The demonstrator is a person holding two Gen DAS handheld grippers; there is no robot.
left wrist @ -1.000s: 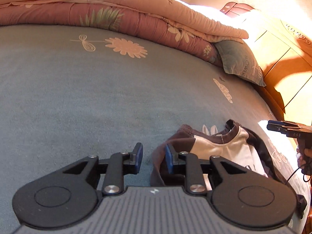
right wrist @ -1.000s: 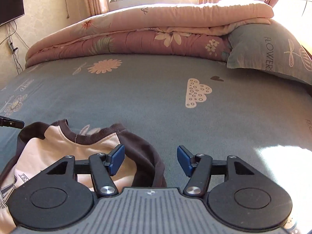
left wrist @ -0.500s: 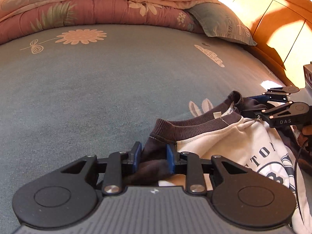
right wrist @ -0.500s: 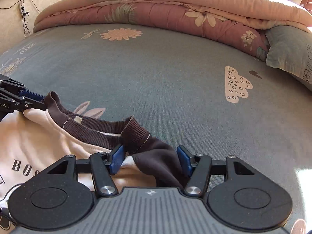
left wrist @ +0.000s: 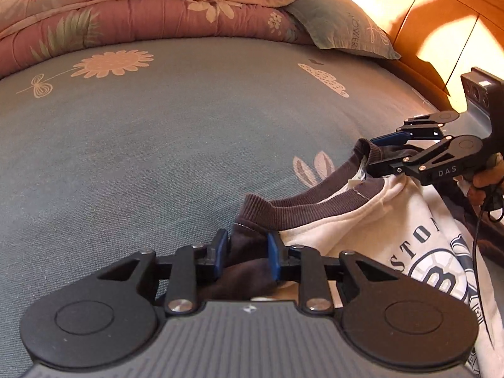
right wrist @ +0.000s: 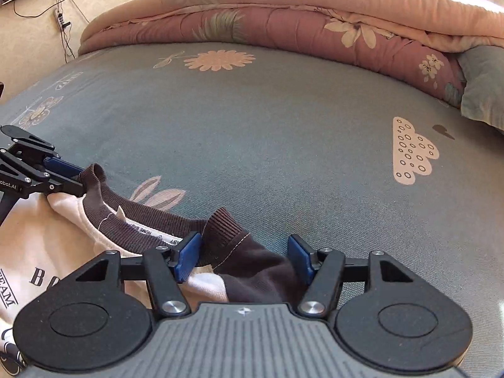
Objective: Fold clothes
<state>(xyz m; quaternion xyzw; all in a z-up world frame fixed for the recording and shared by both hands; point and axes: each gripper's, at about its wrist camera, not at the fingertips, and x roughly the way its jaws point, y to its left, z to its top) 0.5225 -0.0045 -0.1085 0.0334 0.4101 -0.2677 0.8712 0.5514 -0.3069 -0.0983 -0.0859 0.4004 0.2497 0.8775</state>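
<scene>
- Looking along the left gripper (left wrist: pixel 245 253): its body hides the near part of the shirt (left wrist: pixel 387 230), and the frame's right edge cuts off the shirt's print, so only some letters can be read.
- Its jaws are narrow, with the dark shoulder fabric bunched between the blue pads (left wrist: pixel 273 256); both pads seem to press on it.
- The shirt lies on the bed (left wrist: pixel 176 145), collar toward the quilt (left wrist: pixel 151 19), spreading right from this gripper.
- At the collar's far end the right gripper (left wrist: pixel 382 152) straddles the fabric; I cannot tell here whether it presses.
- Looking along the right gripper (right wrist: pixel 244 256): its body covers the shirt (right wrist: pixel 78 236) below the collar, and the left edge cuts off the print.
- Its jaws stand wide. The dark shoulder lies between the pads (right wrist: pixel 186 256); the fabric touches both, loosely, without a clear squeeze.
- The left gripper (right wrist: pixel 74 178) sits at the collar's far corner, its fingertips at the ribbing.
</scene>
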